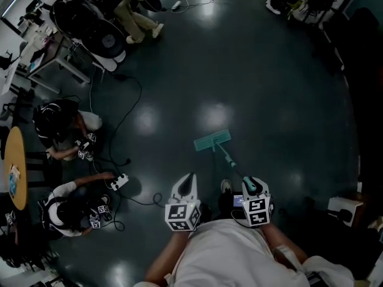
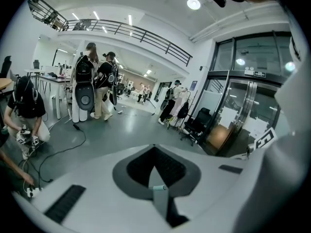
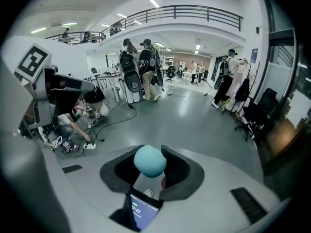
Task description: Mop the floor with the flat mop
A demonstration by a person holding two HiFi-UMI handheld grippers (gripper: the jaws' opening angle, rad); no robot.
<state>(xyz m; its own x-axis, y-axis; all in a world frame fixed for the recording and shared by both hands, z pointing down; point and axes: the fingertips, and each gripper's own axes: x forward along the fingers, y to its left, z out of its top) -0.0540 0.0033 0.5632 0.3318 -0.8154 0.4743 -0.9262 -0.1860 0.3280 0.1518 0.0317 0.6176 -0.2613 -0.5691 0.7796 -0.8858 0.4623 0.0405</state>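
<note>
Head view looks down on the flat mop, its teal pad flat on the dark glossy floor just ahead of the person's shoe, with its handle slanting back up into the right gripper. Right gripper view shows those jaws clamped around the handle, whose rounded teal end pokes out between them. Beside it the left gripper hangs well apart from the mop, its 2 jaws pressed together on nothing, while 2 crouching people handle cables at the left.
</note>
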